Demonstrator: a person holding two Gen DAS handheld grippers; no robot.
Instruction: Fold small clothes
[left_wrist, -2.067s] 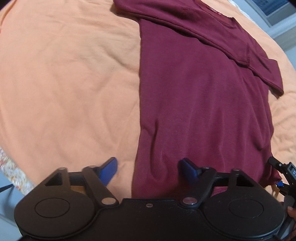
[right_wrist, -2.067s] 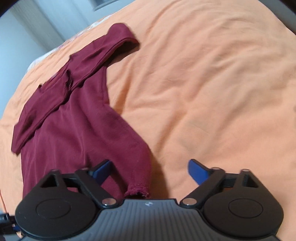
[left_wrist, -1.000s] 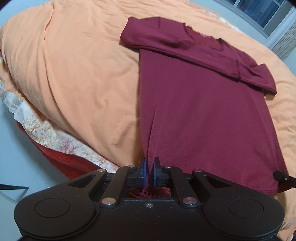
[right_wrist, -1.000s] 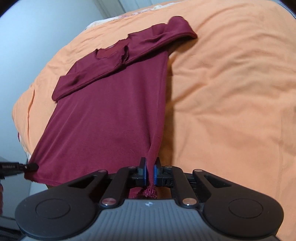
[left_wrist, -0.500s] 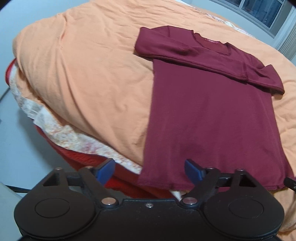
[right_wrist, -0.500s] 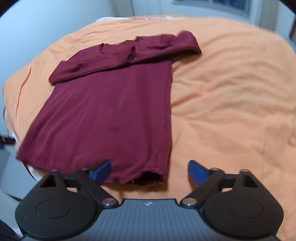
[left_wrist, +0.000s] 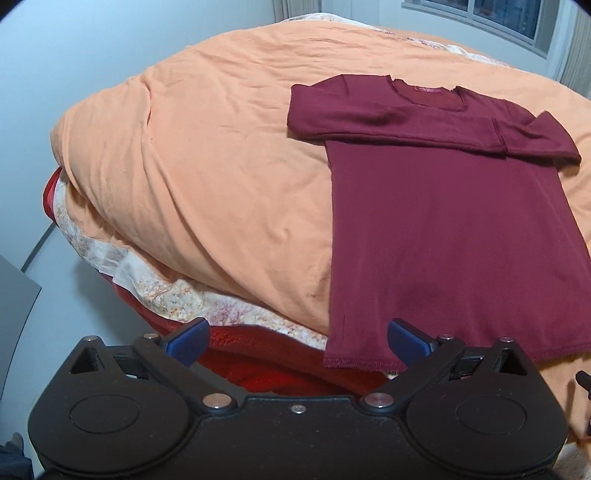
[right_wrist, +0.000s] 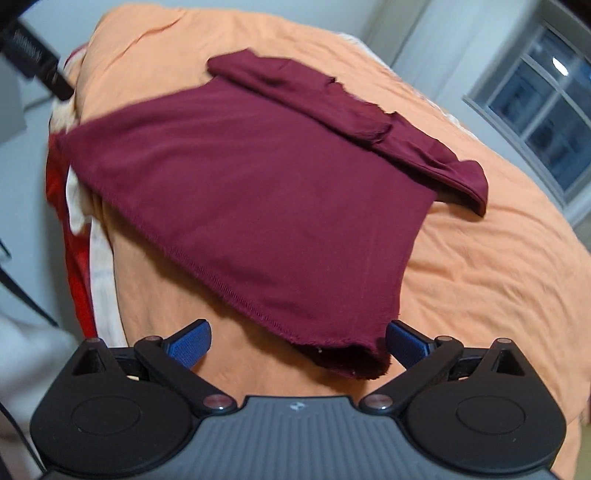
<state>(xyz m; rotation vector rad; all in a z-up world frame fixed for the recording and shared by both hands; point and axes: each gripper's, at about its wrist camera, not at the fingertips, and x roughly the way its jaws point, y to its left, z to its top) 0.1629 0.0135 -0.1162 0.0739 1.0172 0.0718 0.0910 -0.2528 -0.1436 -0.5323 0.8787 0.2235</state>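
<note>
A maroon long-sleeved shirt (left_wrist: 454, 236) is laid flat on the orange duvet (left_wrist: 207, 155) of a bed, collar toward the far side, hem at the near edge. Both sleeves are folded across the chest, one cuff overlapping the other sleeve. In the left wrist view the hem's left corner hangs just past the duvet's near edge, over a floral sheet (left_wrist: 177, 299) and a red blanket (left_wrist: 280, 362) below. The left gripper (left_wrist: 298, 341) is released, blue pads wide apart, nothing held; that hem corner is seen between the pads, contact cannot be told. The right gripper (right_wrist: 298, 341) is also released and empty, blue pads spread, with the hem's right corner seen between them, slightly curled up off the duvet. The right wrist view is motion-blurred. A window (right_wrist: 546, 122) is seen beyond the far right of the bed. Pale walls are seen behind the bed.
</note>
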